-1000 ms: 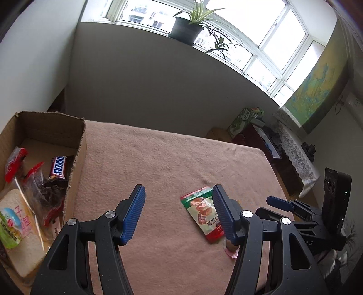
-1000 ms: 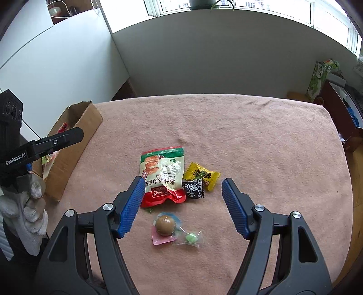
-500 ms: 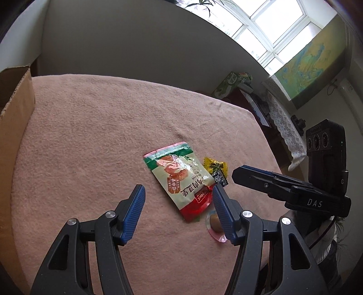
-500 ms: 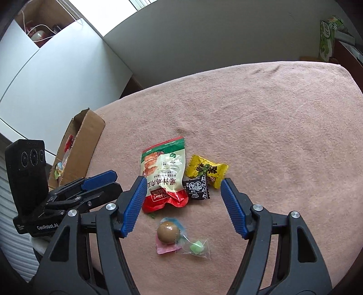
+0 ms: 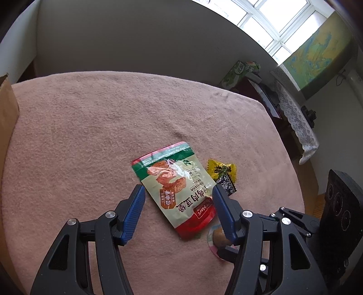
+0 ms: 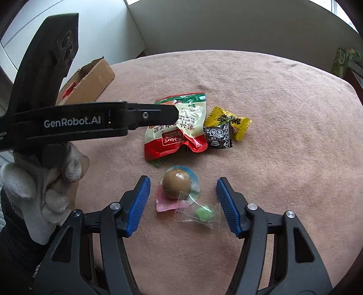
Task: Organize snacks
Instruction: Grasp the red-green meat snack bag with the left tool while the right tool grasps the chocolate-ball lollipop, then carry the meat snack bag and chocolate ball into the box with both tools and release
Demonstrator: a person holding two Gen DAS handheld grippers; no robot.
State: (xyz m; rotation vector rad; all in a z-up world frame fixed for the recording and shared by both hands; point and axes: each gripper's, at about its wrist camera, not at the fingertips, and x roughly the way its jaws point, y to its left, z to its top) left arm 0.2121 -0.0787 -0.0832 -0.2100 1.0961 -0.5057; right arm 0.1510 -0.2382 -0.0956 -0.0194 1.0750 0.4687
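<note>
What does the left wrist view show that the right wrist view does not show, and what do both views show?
Only the left wrist view shows the windows, the wall map and a lace cloth.

Only the right wrist view shows the green candy in clear wrap, the gloved hand and red packets inside the cardboard box.

Both show the large snack pouch, the yellow candy, the black candy, the packed egg and the pink cloth.

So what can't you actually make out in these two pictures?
- Cardboard box: its contents, hidden by the left claw in the right view, cut off in the left.
- Wrapped egg: half hidden behind a finger, left view.
- Black candy: print too small.
</note>
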